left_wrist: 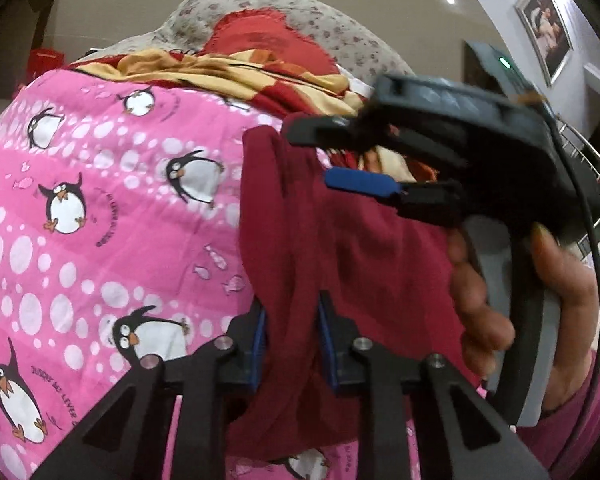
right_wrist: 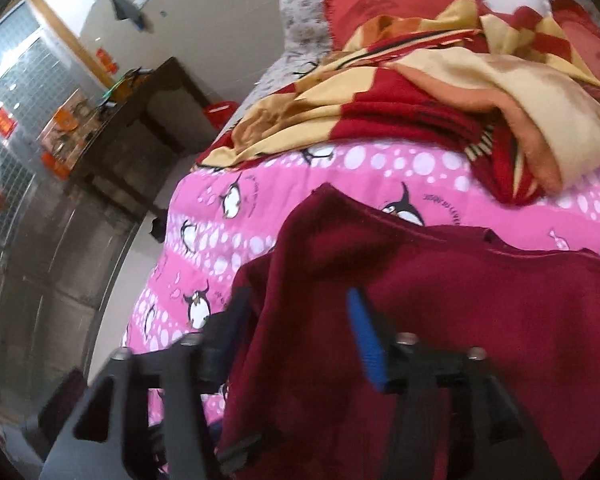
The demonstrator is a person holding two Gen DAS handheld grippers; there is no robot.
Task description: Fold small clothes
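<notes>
Two tools are engaged with one maroon garment, which is held lifted just above the pink penguin-print bedsheet, its lower part trailing down toward that sheet. Beyond the garment, farther up the bed, a red-and-yellow blanket is heaped, and a red fringed cushion is propped behind that heap. The step in hand is judged to be the carrying-over of one fold: the cloth is raised and not yet laid flat. The left tool is seen pinching a bunched edge of the garment between its blue pads. The right tool has cloth draped between and over its jaws, which stand apart in both views; whether anything is gripped cannot be told. Next, the lifted edge would need to be lowered evenly onto the garment's resting part, with both corners kept level.
</notes>
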